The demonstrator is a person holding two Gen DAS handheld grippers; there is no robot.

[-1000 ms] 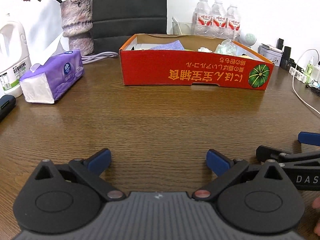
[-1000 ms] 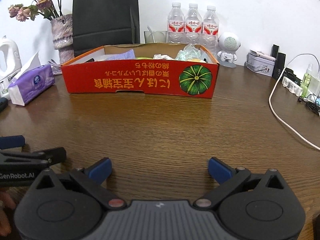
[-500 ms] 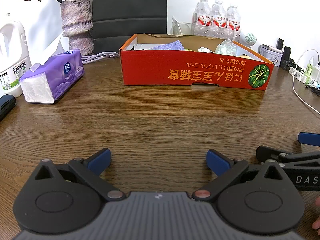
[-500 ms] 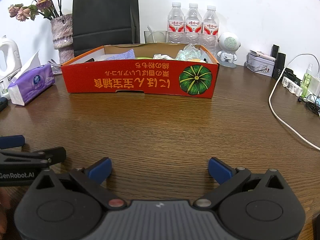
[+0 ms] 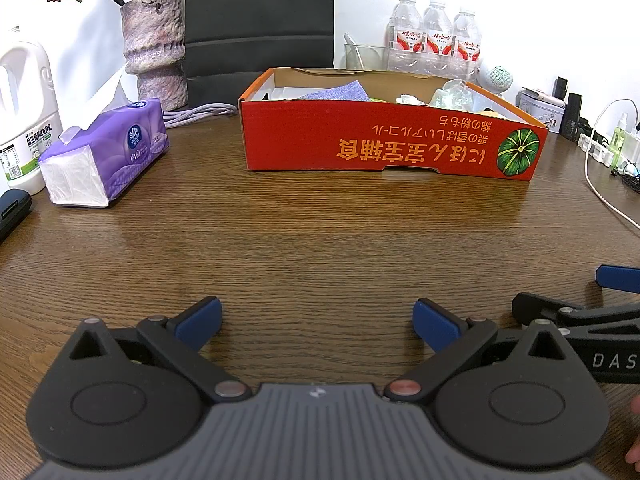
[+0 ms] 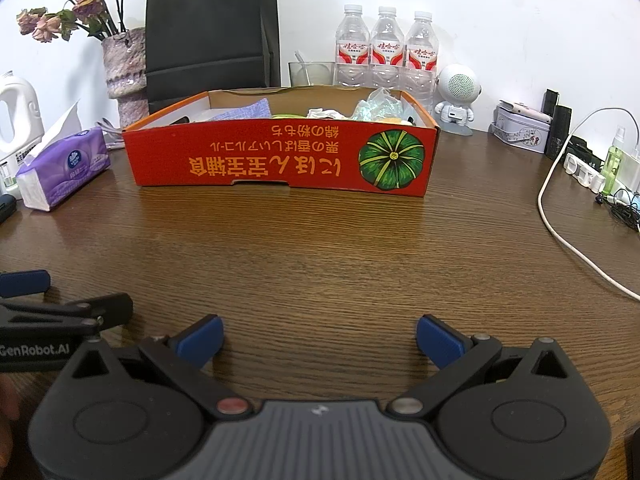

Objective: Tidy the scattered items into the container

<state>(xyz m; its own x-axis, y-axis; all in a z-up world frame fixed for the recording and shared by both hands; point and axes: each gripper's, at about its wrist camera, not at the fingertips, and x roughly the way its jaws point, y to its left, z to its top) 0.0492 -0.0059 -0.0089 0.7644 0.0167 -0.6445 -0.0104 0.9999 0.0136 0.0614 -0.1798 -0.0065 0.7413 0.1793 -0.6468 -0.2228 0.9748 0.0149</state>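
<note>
A red cardboard box [image 5: 392, 144] with a green pumpkin print stands on the brown wooden table, and it also shows in the right wrist view [image 6: 280, 156]. Inside lie a purple cloth [image 5: 340, 91], crumpled white paper [image 6: 324, 113] and a clear plastic wrapper [image 6: 378, 106]. My left gripper [image 5: 316, 320] is open and empty, low over the table in front of the box. My right gripper [image 6: 318, 336] is open and empty, beside the left one. Each gripper shows at the edge of the other's view.
A purple tissue pack [image 5: 104, 152], a white jug [image 5: 24, 108] and a vase of dried flowers [image 5: 156, 48] stand at the left. A black bag [image 6: 212, 28], three water bottles [image 6: 386, 48] and a small white speaker [image 6: 458, 96] stand behind the box. A white cable [image 6: 560, 216] runs along the right.
</note>
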